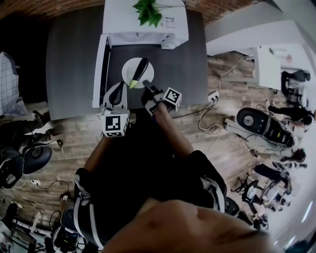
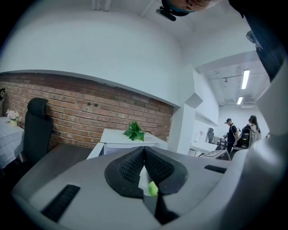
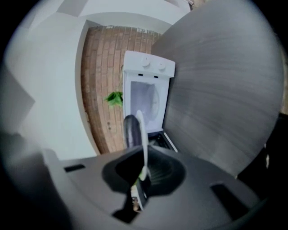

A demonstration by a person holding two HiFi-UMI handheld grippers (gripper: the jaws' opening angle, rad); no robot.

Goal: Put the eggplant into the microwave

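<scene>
A dark eggplant (image 1: 140, 69) with a green stem lies on a white plate (image 1: 129, 69) just in front of the white microwave (image 1: 143, 22). The microwave door (image 1: 101, 69) stands swung open to the left. My right gripper (image 1: 147, 88), rolled on its side, is shut on the plate's near rim. In the right gripper view the plate (image 3: 143, 134) shows edge-on between the jaws (image 3: 143, 173), with the eggplant (image 3: 130, 130) on it and the open microwave (image 3: 148, 67) ahead. My left gripper (image 1: 118, 91) is beside the plate's left edge, its tips (image 2: 144, 150) together and holding nothing. Its view catches the stem (image 2: 153, 188).
The microwave stands on a dark grey table (image 1: 187, 64) against a brick wall, with a green plant (image 1: 148, 12) on top of it. Cables and a power strip (image 1: 213, 96) lie on the wood floor at right. Office chairs stand around; people (image 2: 231, 132) stand far off.
</scene>
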